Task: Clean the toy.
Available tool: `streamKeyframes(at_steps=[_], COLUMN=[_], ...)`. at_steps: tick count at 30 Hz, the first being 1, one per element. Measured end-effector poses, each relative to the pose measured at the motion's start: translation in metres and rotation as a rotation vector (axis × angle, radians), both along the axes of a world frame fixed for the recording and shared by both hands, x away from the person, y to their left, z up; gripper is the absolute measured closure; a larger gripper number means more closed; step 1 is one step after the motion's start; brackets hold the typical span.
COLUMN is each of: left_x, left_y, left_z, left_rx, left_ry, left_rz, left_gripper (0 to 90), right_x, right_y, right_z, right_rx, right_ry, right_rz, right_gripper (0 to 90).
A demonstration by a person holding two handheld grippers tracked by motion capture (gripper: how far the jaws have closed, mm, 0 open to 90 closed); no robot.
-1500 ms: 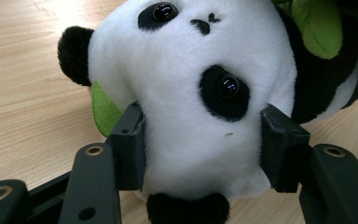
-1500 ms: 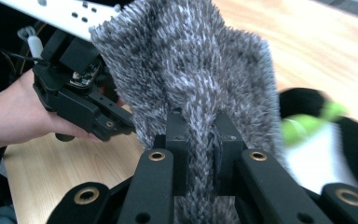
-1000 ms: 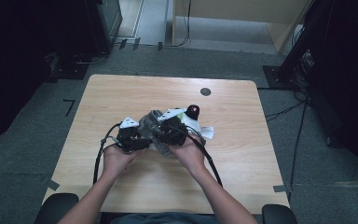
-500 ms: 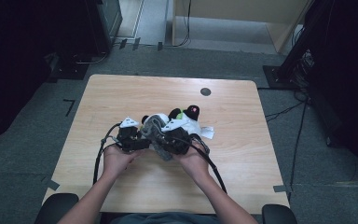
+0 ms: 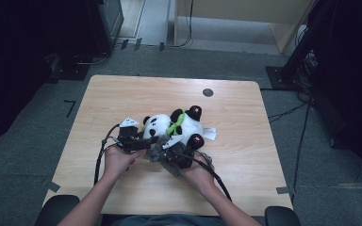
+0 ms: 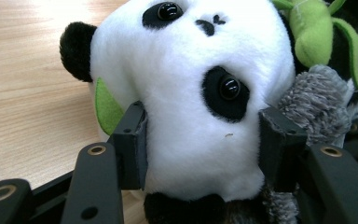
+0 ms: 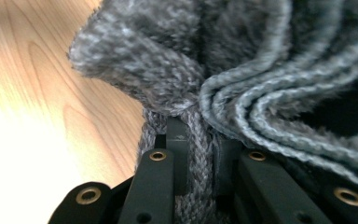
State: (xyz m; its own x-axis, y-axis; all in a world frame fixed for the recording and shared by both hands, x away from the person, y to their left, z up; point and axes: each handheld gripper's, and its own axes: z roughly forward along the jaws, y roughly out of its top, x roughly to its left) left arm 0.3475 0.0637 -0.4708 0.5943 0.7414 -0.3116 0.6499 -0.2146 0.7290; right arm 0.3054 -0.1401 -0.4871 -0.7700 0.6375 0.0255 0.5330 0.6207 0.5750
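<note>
A: Left gripper [image 6: 200, 140]?
B: Fingers [image 6: 131, 144] are clamped on the panda's [image 6: 191, 93] head.

A: Right gripper [image 7: 198, 140]?
B: Pinched tight on the grey knit cloth [image 7: 223, 60], beside the panda.

A: Clearance?
B: Mid-counter [image 5: 122, 94]; bare wood is noted all round, edges well apart.

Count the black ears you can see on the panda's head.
1. In the left gripper view, one black ear sits at the upper left of the panda's head, above the table. A second ear may be hidden behind the head.
</note>
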Motion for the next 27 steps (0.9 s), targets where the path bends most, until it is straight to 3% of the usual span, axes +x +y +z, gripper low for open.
streamKeyframes(at_steps=[14,27], left_x=[0.000,0.000], left_y=[-0.001,-0.001], left_z=[0.001,0.001], left_rx=[0.029,0.029], left_ry=[-0.008,-0.012], left_rz=[-0.015,-0.018], left_gripper=[47.5,47.6], right_x=[-0.006,-0.009], right_y=[-0.043,-0.091], right_z=[0.011,0.021], right_rx=[-0.078,-0.054], right_ry=[0.040,0.083], right_rz=[-0.035,-0.132], right_gripper=[81.5,81.5])
